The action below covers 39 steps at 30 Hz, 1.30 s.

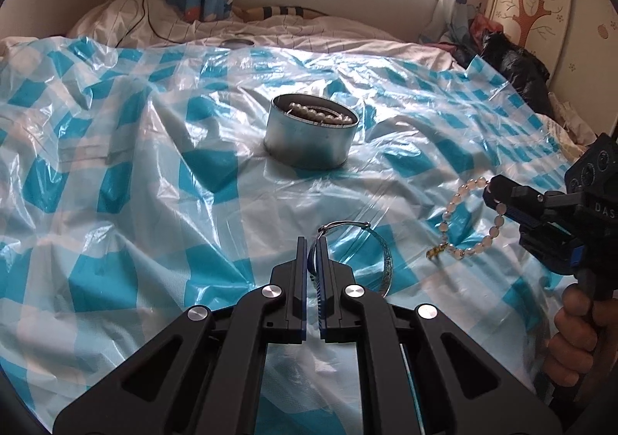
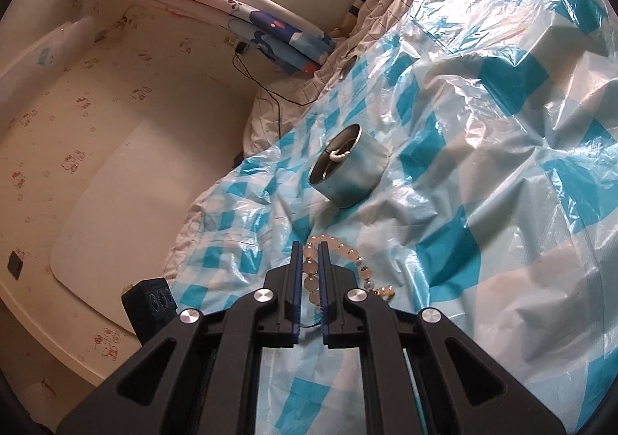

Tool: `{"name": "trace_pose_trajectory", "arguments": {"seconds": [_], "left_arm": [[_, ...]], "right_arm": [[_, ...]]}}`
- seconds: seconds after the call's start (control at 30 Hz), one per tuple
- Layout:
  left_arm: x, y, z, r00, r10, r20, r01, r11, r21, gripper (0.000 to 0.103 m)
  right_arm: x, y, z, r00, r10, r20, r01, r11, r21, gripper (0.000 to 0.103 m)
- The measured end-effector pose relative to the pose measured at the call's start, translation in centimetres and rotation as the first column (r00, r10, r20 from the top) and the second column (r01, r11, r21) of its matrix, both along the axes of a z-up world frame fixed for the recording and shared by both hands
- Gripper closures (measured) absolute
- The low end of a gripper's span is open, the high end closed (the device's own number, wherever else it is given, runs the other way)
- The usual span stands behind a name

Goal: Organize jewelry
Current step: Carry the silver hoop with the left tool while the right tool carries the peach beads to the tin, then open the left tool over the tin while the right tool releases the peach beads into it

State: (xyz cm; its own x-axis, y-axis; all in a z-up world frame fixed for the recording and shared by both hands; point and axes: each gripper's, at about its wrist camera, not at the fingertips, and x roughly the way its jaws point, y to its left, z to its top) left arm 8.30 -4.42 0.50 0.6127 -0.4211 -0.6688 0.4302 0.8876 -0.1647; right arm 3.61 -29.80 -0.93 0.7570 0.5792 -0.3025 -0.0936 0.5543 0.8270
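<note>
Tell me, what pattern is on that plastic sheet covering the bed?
The plastic sheet has blue and white checks, clearest in the left wrist view.

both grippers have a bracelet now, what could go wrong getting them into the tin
1. The bead bracelet dangles from the right gripper and might swing wide of the tin.
2. The left gripper pinches only the metal bangle's rim; it might slip.
3. Pearls already in the tin.

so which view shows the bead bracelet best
The left wrist view: the whole bead bracelet hangs as an open loop from the right gripper, charm included. The right wrist view shows only part of it, its beads pinched between the fingers.
</note>
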Motion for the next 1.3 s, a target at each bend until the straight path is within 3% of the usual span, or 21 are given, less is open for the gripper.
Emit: {"name": "trace_pose_trajectory", "arguments": {"seconds": [0.3, 0.5, 0.77, 1.3], "left_arm": [[0.4, -1.0, 1.6, 0.997, -0.037, 0.067, 0.038, 0.999, -0.008, 0.099], [2.8, -1.3, 2.4, 0.996, -0.031, 0.078, 0.035, 0.998, -0.05, 0.099], [3.7, -1.5, 3.5, 0.996, -0.048, 0.079, 0.055, 0.995, -0.087, 0.099], [6.9, -2.9, 3.9, 0.995, -0.063, 0.074, 0.069, 0.994, -0.088, 0.099]], "right_arm": [[1.3, -0.3, 2.7, 0.999, 0.036, 0.033, -0.039, 0.995, 0.088, 0.095], [5.1, -0.7, 7.4, 0.994, 0.065, 0.091, -0.068, 0.997, 0.022, 0.095], [7.5, -2.4, 3.8, 0.999, 0.041, 0.013, -0.042, 0.993, 0.107, 0.094], [10.7, -2.7, 3.2, 0.999, 0.04, 0.021, -0.042, 0.994, 0.105, 0.094]]}}
